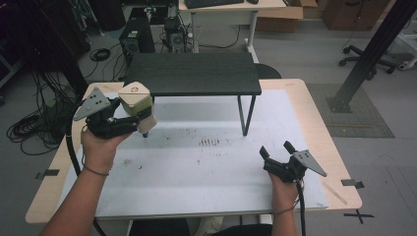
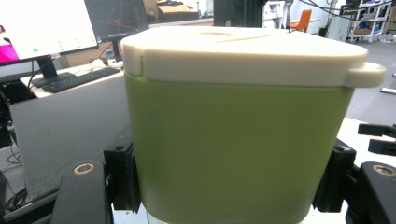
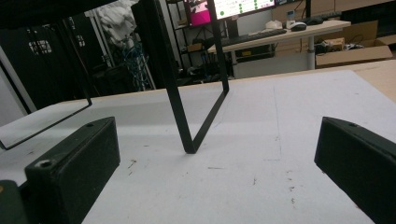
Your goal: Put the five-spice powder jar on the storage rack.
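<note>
A pale green container with a cream lid (image 1: 136, 101) is held off the table at the left, beside the low black shelf (image 1: 196, 73). My left gripper (image 1: 132, 115) is shut on it. In the left gripper view the container (image 2: 238, 140) stands upright between the two black jaws, whose pads press on its sides. My right gripper (image 1: 276, 150) rests low over the white mat (image 1: 206, 167) at the right, jaws spread wide with nothing between them. In the right gripper view the shelf's thin black leg (image 3: 187, 116) stands ahead of the open gripper (image 3: 215, 172).
The black shelf spans the back of the mat on thin metal legs (image 1: 244, 115). Small dark specks (image 1: 210, 141) dot the mat's middle. Beyond the table stand a desk (image 1: 231, 10), cables (image 1: 29, 128) and a black post (image 1: 369, 54).
</note>
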Motion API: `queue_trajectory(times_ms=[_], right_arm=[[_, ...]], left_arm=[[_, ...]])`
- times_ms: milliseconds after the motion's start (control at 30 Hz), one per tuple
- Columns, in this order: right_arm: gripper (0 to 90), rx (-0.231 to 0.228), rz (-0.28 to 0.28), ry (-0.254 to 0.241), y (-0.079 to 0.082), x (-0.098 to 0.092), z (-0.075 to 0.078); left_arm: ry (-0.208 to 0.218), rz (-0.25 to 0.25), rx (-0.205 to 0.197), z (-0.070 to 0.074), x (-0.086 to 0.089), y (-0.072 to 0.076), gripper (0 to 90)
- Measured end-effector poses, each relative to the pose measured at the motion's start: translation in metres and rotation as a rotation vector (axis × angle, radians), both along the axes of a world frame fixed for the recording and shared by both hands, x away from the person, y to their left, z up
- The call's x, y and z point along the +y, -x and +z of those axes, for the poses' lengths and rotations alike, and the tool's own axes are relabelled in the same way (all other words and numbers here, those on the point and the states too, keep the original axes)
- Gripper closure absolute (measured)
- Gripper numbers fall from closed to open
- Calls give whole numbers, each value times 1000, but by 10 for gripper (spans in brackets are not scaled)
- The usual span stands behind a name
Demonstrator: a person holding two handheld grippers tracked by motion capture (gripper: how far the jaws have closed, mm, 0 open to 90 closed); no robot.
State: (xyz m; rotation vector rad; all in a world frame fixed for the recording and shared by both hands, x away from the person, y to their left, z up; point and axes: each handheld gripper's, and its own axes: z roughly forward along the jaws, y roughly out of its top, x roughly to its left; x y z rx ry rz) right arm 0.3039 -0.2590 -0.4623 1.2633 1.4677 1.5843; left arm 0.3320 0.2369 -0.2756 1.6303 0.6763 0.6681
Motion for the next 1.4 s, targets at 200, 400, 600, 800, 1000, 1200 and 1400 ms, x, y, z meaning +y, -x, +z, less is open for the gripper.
queue_trajectory(times_ms=[200,400,600,800,1000,1200,1400], right_arm=[[0,-1,-2,-3,0,0,0],[0,-2,0,-6,0,-1,0],[0,-2,2,-6,0,-1,0],[0,-1,2,-1,0,0,0],[0,2,2,1,0,0,0],[0,-2,-5,-7,0,-1,0],[0,-8,8,-11,0,-1,0]], left_arm=[[-4,2,-14,16,-5,-6,296],[5,3,4,27,-9,-15,296],[12,-9,-2,37,-17,-23,296],[15,-14,-9,44,-19,-29,296],[32,-7,-11,52,-18,-39,296],[12,-5,-11,57,-21,-50,296],[15,-8,-2,58,-21,-63,296]])
